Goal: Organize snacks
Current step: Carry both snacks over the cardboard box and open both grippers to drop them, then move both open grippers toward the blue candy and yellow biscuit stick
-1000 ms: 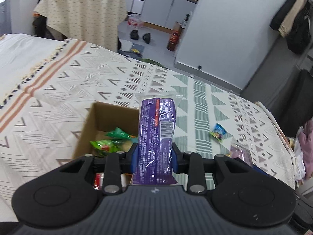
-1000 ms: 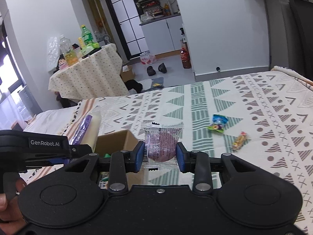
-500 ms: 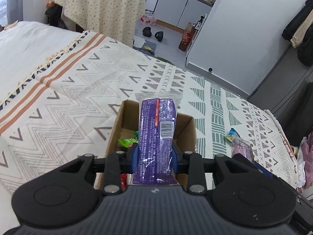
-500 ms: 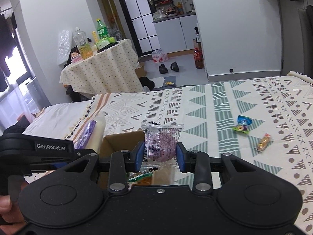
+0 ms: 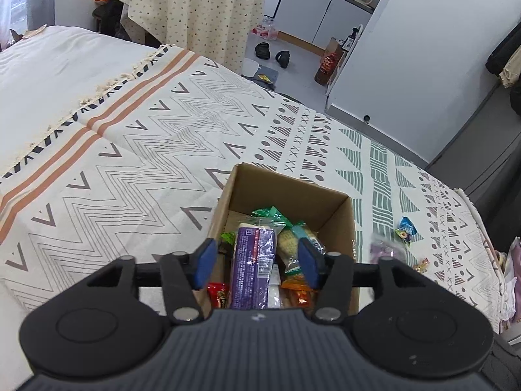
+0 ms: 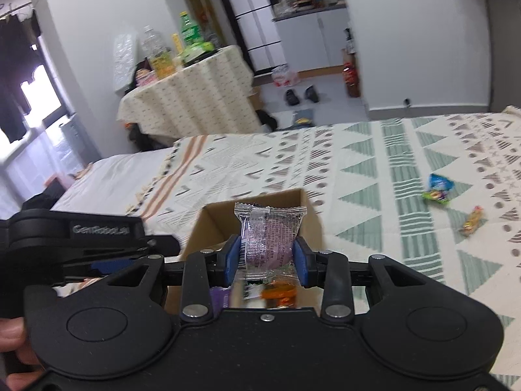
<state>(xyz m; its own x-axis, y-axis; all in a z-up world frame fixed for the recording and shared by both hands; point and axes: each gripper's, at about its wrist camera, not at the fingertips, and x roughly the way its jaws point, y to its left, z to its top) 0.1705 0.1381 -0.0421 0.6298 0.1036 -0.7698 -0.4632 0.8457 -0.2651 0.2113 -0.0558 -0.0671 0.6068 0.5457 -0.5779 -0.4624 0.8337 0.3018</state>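
Snacks fill the bottom of an open box that sits on a patterned bedspread. Left tongs hang over the box with their blue pads spread wide. Between those pads, but touching neither, a purple pack lies in the box on top of the other snacks: a green wrapper, a red one and an orange one.

Right tongs are closed on a clear-wrapped pink snack, held upright above the near edge of the box. In the right wrist view the left tongs' black body sits just to the left of the box, and part of a hand shows at the lower left edge.

Two loose snacks lie on the bedspread well to the right of the box: a blue and green packet and, near it, a small yellow-orange candy. From the left wrist the blue packet shows beyond the box's right wall.

Past the bed stands a round table under a dotted cloth, with bottles on top. A pair of dark shoes lies on the grey floor, before white cabinets.
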